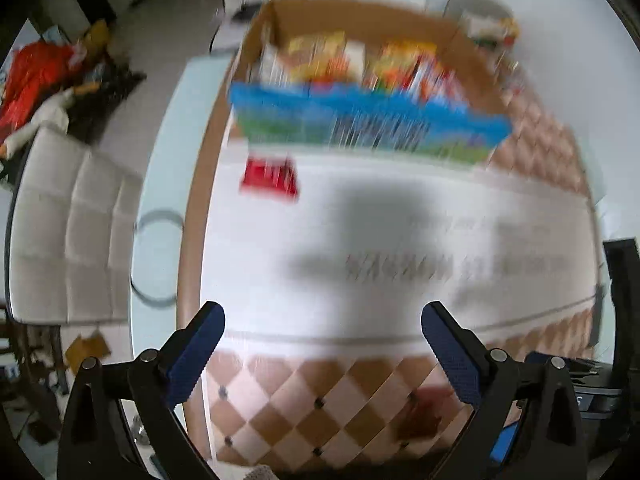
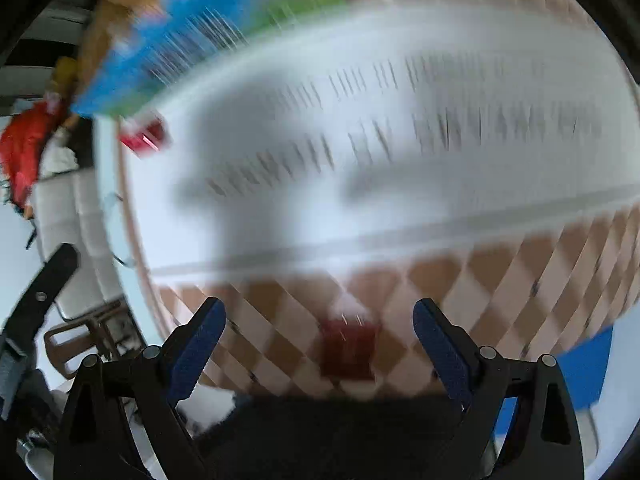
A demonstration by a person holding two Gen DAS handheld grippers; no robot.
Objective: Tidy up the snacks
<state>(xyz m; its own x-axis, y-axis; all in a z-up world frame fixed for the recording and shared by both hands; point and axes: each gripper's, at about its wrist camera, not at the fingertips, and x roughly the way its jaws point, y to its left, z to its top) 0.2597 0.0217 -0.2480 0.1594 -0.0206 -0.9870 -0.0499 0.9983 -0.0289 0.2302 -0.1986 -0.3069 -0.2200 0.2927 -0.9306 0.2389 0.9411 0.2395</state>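
Note:
Both views are motion-blurred. A cardboard box [image 1: 472, 48] with a blue and green front [image 1: 360, 120] stands at the far side of the table and holds several colourful snack packs [image 1: 320, 56]. A small red snack pack [image 1: 270, 176] lies on the white cloth in front of its left corner; it also shows in the right wrist view [image 2: 144, 134]. A second dark red pack [image 2: 348, 346] lies on the checkered edge, just ahead of my right gripper [image 2: 316, 328], and shows faintly in the left view [image 1: 420, 416]. My left gripper [image 1: 322, 332] is open and empty. My right gripper is open and empty.
The table has a white cloth with printed text [image 1: 400, 240] and a brown checkered border [image 1: 320, 392]. A white cushioned chair [image 1: 72, 232] stands at the left. Red and dark clutter [image 1: 36, 76] lies on the floor beyond it. A jar-like object [image 1: 488, 20] stands behind the box.

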